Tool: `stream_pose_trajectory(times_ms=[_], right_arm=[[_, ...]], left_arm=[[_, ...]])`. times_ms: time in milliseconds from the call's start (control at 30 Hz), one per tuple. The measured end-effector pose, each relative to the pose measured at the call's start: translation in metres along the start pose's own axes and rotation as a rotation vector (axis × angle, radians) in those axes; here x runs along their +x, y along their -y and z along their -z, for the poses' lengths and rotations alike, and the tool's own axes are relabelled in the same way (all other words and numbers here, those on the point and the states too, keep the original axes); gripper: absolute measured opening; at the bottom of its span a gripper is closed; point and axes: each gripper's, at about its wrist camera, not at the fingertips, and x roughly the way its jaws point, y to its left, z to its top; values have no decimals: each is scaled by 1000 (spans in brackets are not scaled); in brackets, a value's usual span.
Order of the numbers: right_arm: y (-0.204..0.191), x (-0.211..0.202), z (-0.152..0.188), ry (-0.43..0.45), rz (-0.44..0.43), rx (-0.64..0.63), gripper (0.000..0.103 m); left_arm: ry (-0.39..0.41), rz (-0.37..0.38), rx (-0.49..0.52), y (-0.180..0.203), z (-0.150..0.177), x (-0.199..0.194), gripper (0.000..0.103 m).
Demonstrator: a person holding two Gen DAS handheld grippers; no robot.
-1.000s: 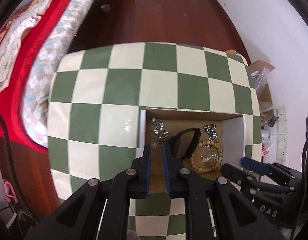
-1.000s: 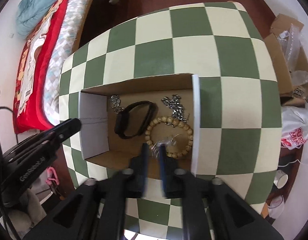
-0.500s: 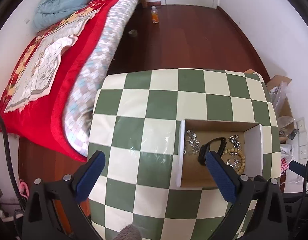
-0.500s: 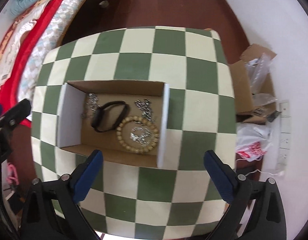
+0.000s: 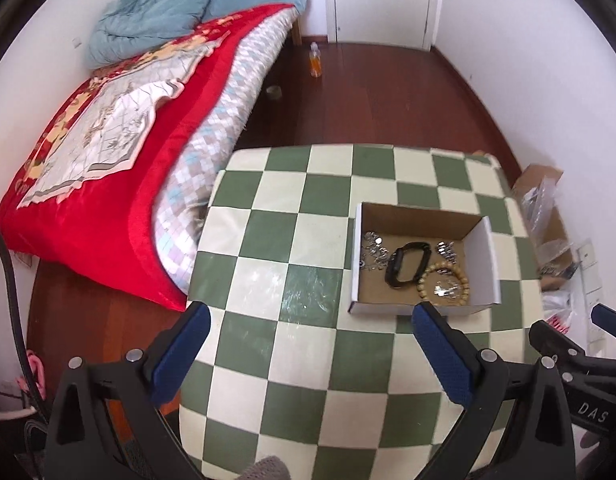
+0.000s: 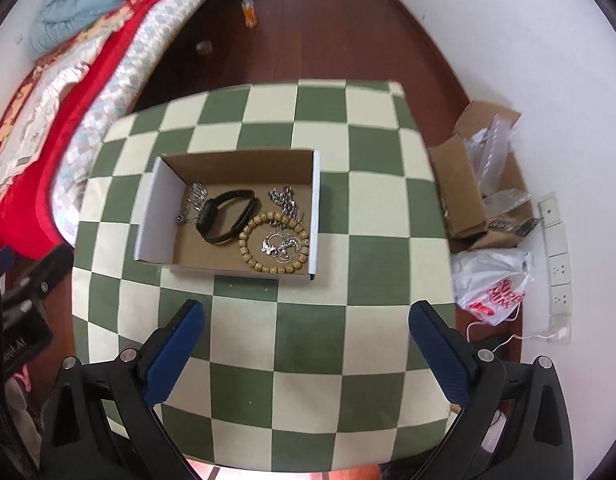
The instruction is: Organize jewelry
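Here, both grippers hang above a table (image 6: 379,216) covered in a green and cream check. In the right wrist view the right gripper (image 6: 308,320) fills the bottom of the frame, its two blue-padded fingers (image 6: 174,354) spread wide apart with only the checked tabletop between them. The left gripper (image 5: 308,324) looks the same in its own view: fingers far apart at the lower edge, gripping nothing.

The jewelry sits in a shallow cardboard box (image 6: 317,216) with white outer walls, at the middle of the right wrist view and at the right of the left wrist view (image 5: 489,264). Inside it, a black wristband (image 6: 228,216) lies near the centre. Just to its right is a ring of tan wooden beads (image 6: 250,256), and a small silver piece (image 6: 280,245) rests inside that ring. A silver chain (image 6: 196,200) is heaped at the box's left side, and another silver chain (image 6: 284,200) lies at the upper right, touching the beads.

At the left of both views stands a bed with a red blanket (image 5: 120,208) and a blue quilt (image 5: 156,20). On the dark wooden floor, an orange bottle (image 6: 250,10) stands toward the top. At the right of the right wrist view, an open carton (image 6: 463,196) and a white plastic bag (image 6: 491,284) lie against the wall.
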Motion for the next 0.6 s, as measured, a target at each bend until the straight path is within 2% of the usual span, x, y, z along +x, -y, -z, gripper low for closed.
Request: stream_pose_trajectory(times_ms=[300, 467, 600], right_arm=[[9, -92, 36, 184, 13, 3, 103], [5, -138, 52, 271, 15, -14, 103], [4, -168, 62, 299, -2, -20, 103]], left_arm=[[150, 10, -15, -11, 21, -90, 103], [186, 34, -4, -12, 25, -125, 103], [213, 46, -2, -13, 23, -150, 103]])
